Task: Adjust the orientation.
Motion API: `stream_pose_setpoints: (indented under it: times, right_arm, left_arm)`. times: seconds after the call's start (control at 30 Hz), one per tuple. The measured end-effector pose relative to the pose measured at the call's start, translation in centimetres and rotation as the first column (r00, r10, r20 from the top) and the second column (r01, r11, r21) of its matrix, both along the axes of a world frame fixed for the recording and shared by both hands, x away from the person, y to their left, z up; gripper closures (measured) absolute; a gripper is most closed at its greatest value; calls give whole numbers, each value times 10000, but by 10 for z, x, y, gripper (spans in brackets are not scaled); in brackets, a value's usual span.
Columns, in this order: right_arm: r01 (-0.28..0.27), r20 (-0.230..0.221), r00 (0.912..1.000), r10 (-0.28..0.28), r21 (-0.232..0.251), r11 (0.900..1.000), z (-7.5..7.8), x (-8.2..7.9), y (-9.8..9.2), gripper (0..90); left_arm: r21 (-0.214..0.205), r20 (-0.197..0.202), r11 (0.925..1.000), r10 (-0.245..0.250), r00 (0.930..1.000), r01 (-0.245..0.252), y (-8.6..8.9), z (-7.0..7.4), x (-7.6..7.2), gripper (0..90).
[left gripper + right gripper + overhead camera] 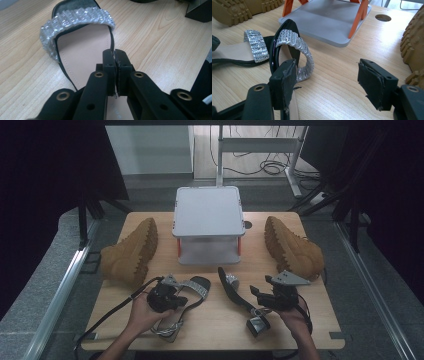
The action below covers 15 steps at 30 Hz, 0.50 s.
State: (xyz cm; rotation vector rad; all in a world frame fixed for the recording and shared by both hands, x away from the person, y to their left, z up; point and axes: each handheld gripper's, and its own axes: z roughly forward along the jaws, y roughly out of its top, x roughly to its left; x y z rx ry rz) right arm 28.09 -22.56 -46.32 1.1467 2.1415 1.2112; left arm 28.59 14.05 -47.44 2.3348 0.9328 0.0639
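At the lower left of the high view the left gripper (172,296) has its fingers pinched shut on the thin edge of a sandal (192,292) lying on the tabletop (220,327), a grip that could slip, while the right gripper (265,301) stands open over the other sandal (240,297).
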Motion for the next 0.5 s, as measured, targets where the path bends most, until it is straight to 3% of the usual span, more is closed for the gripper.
stream_pose_setpoints:
  times: [0.1,0.2,0.27,0.33,0.5]
  right_arm:
    - [-10,3,10000,10,9,10000,0,0,0,313]
    - [-18,-6,10000,18,13,10000,-1,-1,0,313]
    - [25,-33,10000,-25,-40,10000,-2,0,0,313]
    - [33,-71,10000,-33,-28,10000,-3,0,0,313]
    - [20,-100,9999,-21,-117,9999,-4,0,2,313]
  left_arm:
    - [42,59,9999,106,9999,-107,0,1,0,839]
    - [108,313,9991,410,9987,-414,1,3,-1,672]
    - [572,289,9958,700,9971,-715,-1,3,-3,510]
    - [798,326,9924,912,9953,-936,-2,1,-5,409]
    - [1199,136,9882,940,9955,-949,-5,-5,-9,289]
